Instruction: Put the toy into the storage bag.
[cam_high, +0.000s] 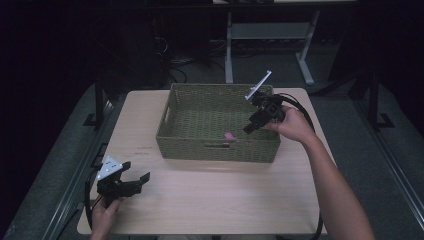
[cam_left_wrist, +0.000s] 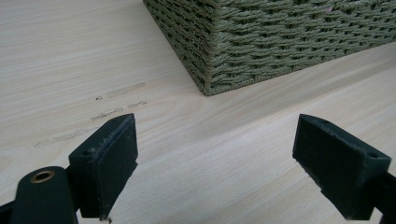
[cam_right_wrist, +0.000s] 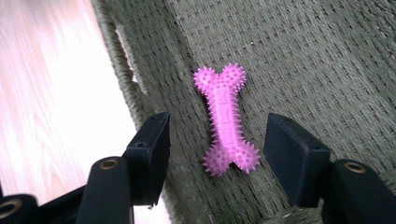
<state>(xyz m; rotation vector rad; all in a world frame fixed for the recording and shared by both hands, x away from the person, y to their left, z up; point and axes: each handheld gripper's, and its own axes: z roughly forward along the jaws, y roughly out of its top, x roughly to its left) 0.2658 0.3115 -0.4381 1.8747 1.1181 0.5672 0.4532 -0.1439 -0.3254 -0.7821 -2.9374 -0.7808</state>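
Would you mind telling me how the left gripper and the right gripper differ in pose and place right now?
The left gripper sits low over the bare table, pointing at the basket's outer corner; the right gripper is raised over the basket, aimed down at the pink toy bone lying inside. Both have open jaws holding nothing.

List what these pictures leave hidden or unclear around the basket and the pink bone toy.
- Pink bone toy: high view, mostly hidden behind the basket front wall, too small for detail.
- Basket interior: left gripper view, hidden by its woven wall.
- Toy contact with basket floor: right gripper view, cannot tell.
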